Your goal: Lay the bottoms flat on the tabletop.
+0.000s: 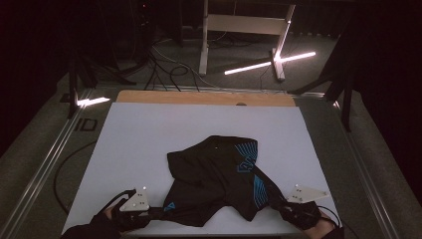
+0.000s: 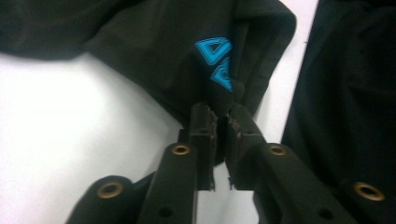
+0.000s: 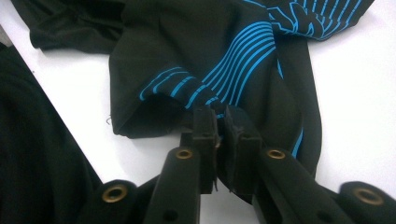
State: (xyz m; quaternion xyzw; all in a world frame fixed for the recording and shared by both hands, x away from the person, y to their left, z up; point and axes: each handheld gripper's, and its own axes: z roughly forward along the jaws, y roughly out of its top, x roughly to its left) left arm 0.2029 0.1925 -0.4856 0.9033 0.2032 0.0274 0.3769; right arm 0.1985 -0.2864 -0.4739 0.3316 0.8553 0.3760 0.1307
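Both claws pinching the near hem of the black jersey (image 1: 219, 179), pulled toward the worktop's (image 1: 149, 129) near edge.
Spreading step, I'd judge: next, draw the corners apart to flatten the bunched far half. Open room left, right and beyond; none nearer. Left claw (image 2: 223, 119) clamped beside the blue triangle logo (image 2: 215, 60); right claw (image 3: 220, 122) looks clamped on striped hem, contact partly hidden.

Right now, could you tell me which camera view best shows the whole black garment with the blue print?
The high view: the garment lies crumpled on the white table, its whole outline visible, pulled at two near corners. The left gripper view shows one corner with a blue triangle logo; the right gripper view shows a hem with blue stripes.
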